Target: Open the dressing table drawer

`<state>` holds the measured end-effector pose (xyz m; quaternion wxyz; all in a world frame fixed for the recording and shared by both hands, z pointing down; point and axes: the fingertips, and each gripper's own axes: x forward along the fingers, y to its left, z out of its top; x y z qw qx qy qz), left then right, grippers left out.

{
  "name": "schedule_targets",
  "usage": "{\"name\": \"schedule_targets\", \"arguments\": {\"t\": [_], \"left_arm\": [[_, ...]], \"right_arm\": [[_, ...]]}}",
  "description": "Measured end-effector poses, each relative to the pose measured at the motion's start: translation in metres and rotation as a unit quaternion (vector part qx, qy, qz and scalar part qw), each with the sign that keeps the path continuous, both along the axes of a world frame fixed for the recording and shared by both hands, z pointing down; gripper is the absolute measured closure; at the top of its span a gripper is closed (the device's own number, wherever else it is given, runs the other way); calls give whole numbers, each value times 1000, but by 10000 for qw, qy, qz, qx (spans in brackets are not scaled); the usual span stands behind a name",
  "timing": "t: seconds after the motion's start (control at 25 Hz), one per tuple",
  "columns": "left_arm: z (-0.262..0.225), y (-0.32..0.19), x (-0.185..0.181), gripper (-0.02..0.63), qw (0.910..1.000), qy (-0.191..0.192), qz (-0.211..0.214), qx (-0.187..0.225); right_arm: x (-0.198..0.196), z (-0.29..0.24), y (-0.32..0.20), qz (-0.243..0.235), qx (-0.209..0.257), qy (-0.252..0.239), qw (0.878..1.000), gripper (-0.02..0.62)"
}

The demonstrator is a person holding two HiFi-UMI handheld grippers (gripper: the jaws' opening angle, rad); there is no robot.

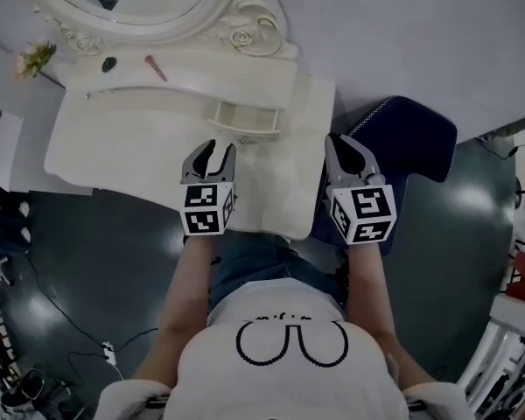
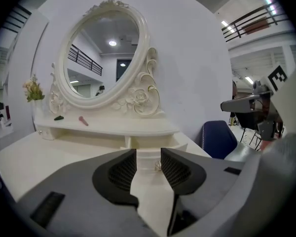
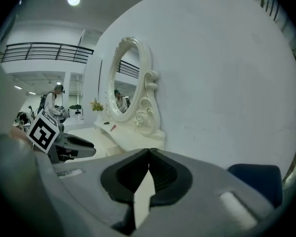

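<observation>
left claw point(image 1: 217, 148) stands open and empty, the drawer point(image 1: 245, 119) just ahead, perhaps pulled out; right claw point(image 1: 339, 143) is closed.

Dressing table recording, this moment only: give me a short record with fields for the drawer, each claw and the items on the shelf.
drawer: drawer appears pulled out from under the shelf
left claw: left claw open, nothing between the pads, short of the drawer front
right claw: right claw shut, empty
shelf items: pink stick, small dark object
behind: oval mirror
</observation>
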<state>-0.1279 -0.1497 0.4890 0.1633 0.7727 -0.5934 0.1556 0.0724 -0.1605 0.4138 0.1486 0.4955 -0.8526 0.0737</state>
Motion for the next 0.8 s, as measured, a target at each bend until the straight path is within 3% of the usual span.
{"name": "schedule_targets", "arguments": {"t": [0.28,0.48,0.64,0.68,0.8], "left_arm": [[-98,-22,-30,454,9925,-255,-278,1162],[-181,-27,-38,454,9750,-669,-163,2115],[-225,-19,-39,461,9617,-790,-179,2618],[-234,-16,-40,586,9588,-721,-244,2738],[-248,-9,-42,608,9552,-462,-319,2905]], "right_arm": [[-4,-59,-4,-59,658,-142,9977,600],[-13,-110,-5,-213,1235,-292,9917,600],[-19,-145,-1,-319,1638,-358,9853,600],[-20,-152,0,-329,1720,-359,9839,600],[-20,-168,4,-308,1993,-333,9789,600]]}}
